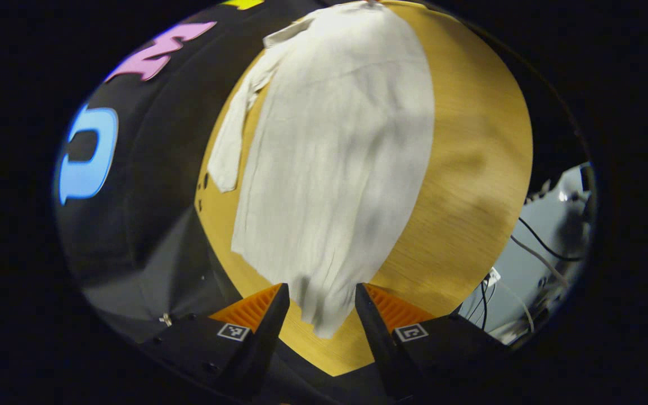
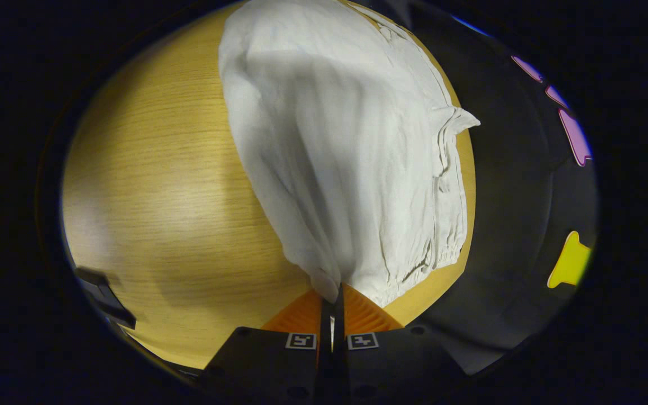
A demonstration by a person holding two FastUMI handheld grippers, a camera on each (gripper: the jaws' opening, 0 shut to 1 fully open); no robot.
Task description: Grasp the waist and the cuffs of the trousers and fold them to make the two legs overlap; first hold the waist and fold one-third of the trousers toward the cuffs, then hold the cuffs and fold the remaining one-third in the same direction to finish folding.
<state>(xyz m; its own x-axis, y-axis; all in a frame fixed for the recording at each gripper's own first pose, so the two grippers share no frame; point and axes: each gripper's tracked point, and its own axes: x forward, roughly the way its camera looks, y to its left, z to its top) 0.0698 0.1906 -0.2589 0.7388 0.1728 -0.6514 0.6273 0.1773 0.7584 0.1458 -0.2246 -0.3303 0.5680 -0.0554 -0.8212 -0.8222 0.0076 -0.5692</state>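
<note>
**Trousers lifted by one end for the fold**

The pale trousers (image 1: 335,169) lie lengthwise on the wooden bench (image 1: 470,169). The right hand-held gripper (image 2: 332,292) is clamped tight on one end, raising it, probably to carry the fold over. The left hand-held gripper (image 1: 321,306) stands wide, straddling the other end without gripping.

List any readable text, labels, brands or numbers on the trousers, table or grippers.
None readable.
Left gripper: a square black-and-white coded marker on each of its fingers, a pattern, not words.
Right gripper: the same kind of marker pair, no words.
Trousers: no tag or print visible.
Wooden table: bare grain, no markings.
</note>
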